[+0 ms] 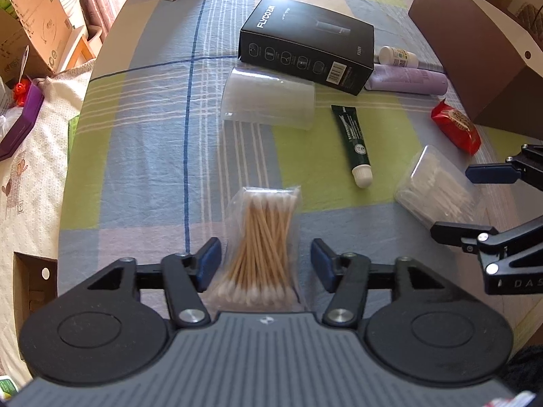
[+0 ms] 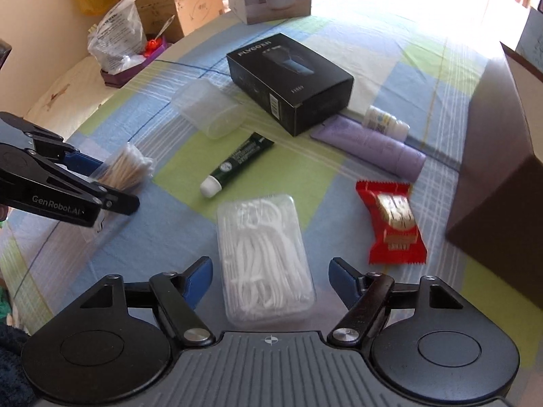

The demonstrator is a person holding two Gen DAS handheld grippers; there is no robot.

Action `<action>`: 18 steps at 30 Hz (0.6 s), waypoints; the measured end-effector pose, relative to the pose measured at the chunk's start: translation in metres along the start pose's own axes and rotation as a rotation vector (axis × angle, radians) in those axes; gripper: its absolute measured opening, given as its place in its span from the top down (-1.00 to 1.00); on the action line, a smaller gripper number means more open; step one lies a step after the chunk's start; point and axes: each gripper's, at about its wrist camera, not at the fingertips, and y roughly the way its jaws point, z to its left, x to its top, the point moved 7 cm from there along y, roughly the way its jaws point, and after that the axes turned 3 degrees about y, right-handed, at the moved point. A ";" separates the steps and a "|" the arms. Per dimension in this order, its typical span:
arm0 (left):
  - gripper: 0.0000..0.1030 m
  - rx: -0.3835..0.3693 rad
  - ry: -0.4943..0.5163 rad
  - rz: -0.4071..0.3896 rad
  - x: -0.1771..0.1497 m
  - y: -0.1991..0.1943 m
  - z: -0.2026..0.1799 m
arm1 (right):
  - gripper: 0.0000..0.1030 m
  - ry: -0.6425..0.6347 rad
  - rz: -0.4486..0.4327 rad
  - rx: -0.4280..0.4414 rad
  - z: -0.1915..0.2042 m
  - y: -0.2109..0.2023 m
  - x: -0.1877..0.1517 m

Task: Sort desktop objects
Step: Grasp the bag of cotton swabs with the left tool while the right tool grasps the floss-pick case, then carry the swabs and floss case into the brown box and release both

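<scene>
Left gripper spread wide around cotton swab bag; contact not discernible. Right gripper likewise apart, straddling floss pick box; brown box cut off at frame edge.

On the table the cotton-swab bag lies left of the floss-pick box, the tube between them, the cup and carton behind, the snack packet right.

My fingers wear matt blue pads on matt black plastic arms with shiny metal pivots. Under me the cloth is woven and faintly creased. The swabs have wooden sticks in clear crinkly film. The floss case is clear glossy plastic, the box matt black card, the snack glossy foil.
</scene>
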 end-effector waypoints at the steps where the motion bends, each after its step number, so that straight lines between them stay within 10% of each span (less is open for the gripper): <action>1: -0.11 0.008 0.003 -0.001 0.001 0.001 -0.001 | -0.42 -0.009 -0.005 -0.003 0.001 0.002 0.001; 9: -0.03 0.059 -0.003 -0.006 0.004 0.003 -0.001 | -0.14 -0.039 -0.003 -0.014 0.002 0.019 0.002; 18: 0.52 0.069 -0.019 -0.007 -0.005 -0.005 -0.013 | -0.08 -0.038 0.017 0.002 0.001 0.008 -0.017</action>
